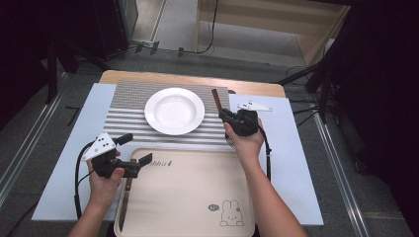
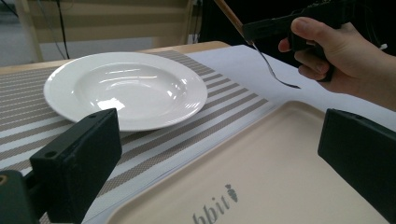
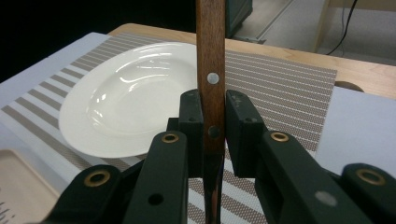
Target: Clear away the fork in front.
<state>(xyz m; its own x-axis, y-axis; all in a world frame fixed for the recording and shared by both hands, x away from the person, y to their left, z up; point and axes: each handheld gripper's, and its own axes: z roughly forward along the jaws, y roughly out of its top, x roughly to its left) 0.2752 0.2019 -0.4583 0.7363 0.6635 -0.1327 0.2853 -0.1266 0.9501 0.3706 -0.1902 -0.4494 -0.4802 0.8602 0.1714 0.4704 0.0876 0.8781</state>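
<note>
Wooden-handled metal fork (image 3: pixel 210 70) clamped by its handle in right gripper (image 1: pixel 228 116), left gripper (image 1: pixel 134 154) open and empty; tines could clip white ceramic plate (image 1: pixel 174 110).

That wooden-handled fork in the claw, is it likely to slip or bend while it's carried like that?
Probably not bend: the fork has a thin metal neck and a riveted wooden handle, which look stiff. It seems light. The right claw pinches only the narrow handle, so it might pivot if bumped, and the smooth varnished wood could slide a little.
</note>
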